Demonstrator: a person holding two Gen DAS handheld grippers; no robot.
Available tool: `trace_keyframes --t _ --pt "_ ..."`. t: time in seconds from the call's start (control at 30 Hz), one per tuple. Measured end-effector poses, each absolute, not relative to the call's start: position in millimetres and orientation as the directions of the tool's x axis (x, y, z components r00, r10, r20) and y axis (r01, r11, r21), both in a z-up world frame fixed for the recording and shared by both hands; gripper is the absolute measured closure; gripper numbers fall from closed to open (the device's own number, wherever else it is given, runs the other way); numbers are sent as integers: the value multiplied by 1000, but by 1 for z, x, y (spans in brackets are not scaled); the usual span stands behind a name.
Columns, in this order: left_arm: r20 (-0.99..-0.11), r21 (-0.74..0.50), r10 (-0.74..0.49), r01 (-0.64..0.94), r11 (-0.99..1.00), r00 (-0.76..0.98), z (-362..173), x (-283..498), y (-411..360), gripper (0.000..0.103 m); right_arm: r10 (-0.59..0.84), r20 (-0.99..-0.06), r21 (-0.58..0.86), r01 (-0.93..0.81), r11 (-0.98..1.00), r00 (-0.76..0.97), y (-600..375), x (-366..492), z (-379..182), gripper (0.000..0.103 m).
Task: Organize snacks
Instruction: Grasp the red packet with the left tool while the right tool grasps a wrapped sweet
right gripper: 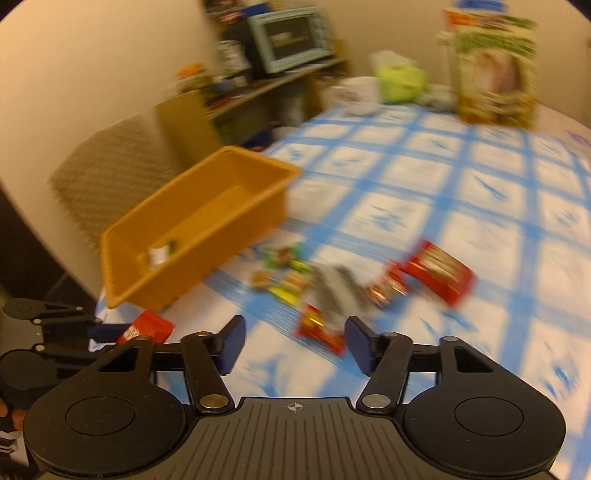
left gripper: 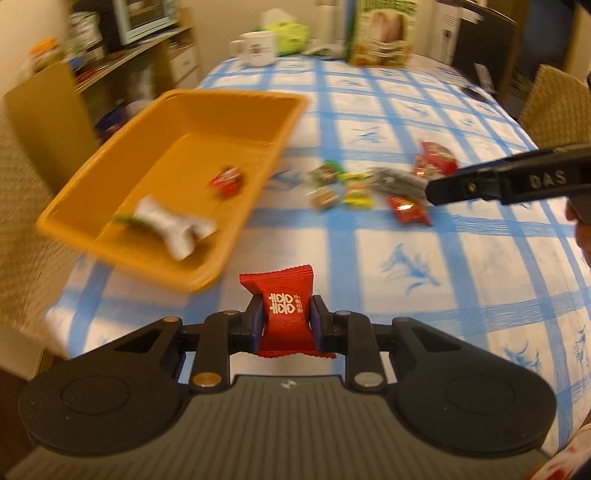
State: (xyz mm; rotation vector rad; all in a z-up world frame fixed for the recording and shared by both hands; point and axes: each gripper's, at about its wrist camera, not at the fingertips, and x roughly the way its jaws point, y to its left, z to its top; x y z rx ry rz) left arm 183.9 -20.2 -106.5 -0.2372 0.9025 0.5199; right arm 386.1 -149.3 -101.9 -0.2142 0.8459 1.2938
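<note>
My left gripper (left gripper: 285, 320) is shut on a red candy packet (left gripper: 283, 314) with white characters, held above the table near the orange tray's near corner. The orange tray (left gripper: 192, 110) holds a white wrapped snack (left gripper: 173, 225) and a small red candy (left gripper: 226, 181). A pile of loose snacks (left gripper: 354, 184) lies on the cloth to the tray's right. In the right wrist view my right gripper (right gripper: 295, 345) stands open over the near edge of that snack pile (right gripper: 332, 288), nothing between its fingers. The left gripper with the red packet (right gripper: 147, 328) shows at lower left there.
The table has a blue-and-white checked cloth (left gripper: 424, 277). At its far end stand a white mug (left gripper: 256, 48), a green tissue box (left gripper: 288, 35) and a tall snack box (left gripper: 384, 33). Woven chairs (left gripper: 26, 229) flank the table; shelves with a toaster oven (right gripper: 288, 37) stand left.
</note>
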Motion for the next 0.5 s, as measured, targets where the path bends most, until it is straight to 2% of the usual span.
trace_keyframes --t 0.5 --pt "-780 -12 436 -707 707 449 -100 109 16 80 711 -702 148 -984 103 -31 -43 378 -146 52"
